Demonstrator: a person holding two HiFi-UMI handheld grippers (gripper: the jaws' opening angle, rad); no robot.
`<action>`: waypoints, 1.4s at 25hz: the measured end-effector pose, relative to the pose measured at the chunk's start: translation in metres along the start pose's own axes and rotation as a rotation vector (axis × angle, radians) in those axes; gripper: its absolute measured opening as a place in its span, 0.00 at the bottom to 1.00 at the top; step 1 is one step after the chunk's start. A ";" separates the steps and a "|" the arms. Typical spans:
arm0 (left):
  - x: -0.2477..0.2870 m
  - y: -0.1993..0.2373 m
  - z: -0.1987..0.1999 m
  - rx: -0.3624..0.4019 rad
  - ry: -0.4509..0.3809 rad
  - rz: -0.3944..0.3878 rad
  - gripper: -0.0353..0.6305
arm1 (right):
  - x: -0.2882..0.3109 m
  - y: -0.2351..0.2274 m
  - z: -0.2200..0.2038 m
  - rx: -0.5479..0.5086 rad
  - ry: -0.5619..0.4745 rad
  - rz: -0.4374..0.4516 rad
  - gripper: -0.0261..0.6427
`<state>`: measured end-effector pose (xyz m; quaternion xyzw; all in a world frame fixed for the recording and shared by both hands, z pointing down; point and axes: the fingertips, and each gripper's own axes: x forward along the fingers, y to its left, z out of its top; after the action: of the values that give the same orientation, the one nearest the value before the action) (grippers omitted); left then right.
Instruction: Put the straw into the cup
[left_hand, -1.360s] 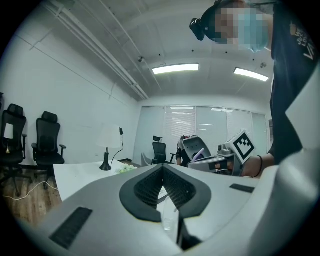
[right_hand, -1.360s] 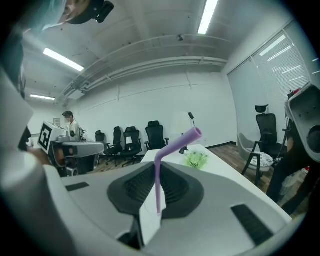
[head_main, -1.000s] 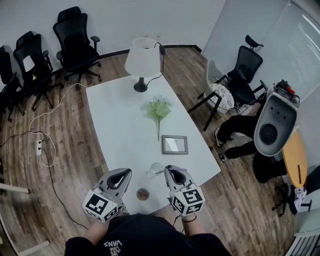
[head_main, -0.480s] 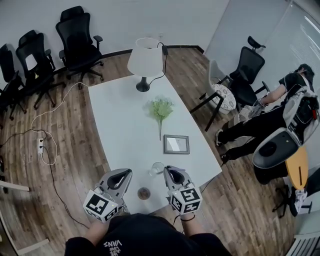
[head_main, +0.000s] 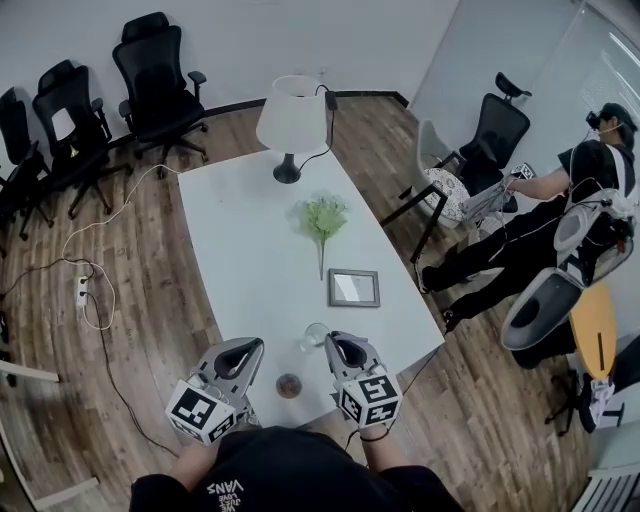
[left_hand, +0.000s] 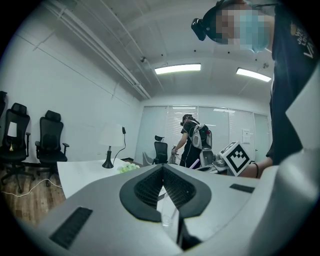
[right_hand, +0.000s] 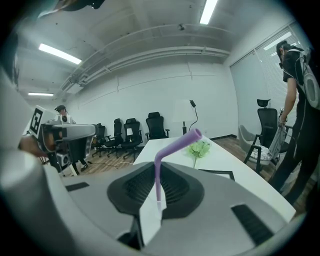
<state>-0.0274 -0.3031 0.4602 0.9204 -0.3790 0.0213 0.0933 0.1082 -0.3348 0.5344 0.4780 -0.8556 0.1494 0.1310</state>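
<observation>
My right gripper (right_hand: 157, 165) is shut on a purple bendy straw (right_hand: 158, 175). The straw stands upright between the pads, and its bent top leans up and to the right. In the head view a clear cup (head_main: 314, 336) stands on the white table (head_main: 250, 260) near its front edge, just left of the right gripper (head_main: 338, 342). My left gripper (head_main: 250, 345) hovers to the cup's left and is shut, with nothing between its pads (left_hand: 162, 167). Through the gap under its tips the clear cup (left_hand: 166, 216) shows.
A small brown round thing (head_main: 289, 385) lies at the table's front edge between the grippers. Farther back are a picture frame (head_main: 353, 288), a green sprig (head_main: 320, 215) and a lamp (head_main: 290, 120). Office chairs (head_main: 150, 70) line the wall, and a person (head_main: 560, 200) stands at the right.
Both grippers have stayed where they were, the straw still held. The person at the right has stood up and shifted.
</observation>
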 end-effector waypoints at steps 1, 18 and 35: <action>0.000 0.000 0.000 0.001 -0.001 -0.002 0.07 | 0.000 0.000 -0.001 0.001 0.003 -0.001 0.10; 0.012 -0.011 -0.001 0.007 -0.001 -0.076 0.07 | -0.008 0.004 -0.001 -0.031 0.025 -0.020 0.31; 0.017 -0.015 -0.001 -0.005 -0.001 -0.118 0.07 | -0.036 0.007 0.039 -0.037 -0.100 -0.056 0.31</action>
<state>-0.0046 -0.3048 0.4607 0.9409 -0.3243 0.0145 0.0967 0.1175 -0.3181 0.4846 0.5060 -0.8500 0.1061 0.1011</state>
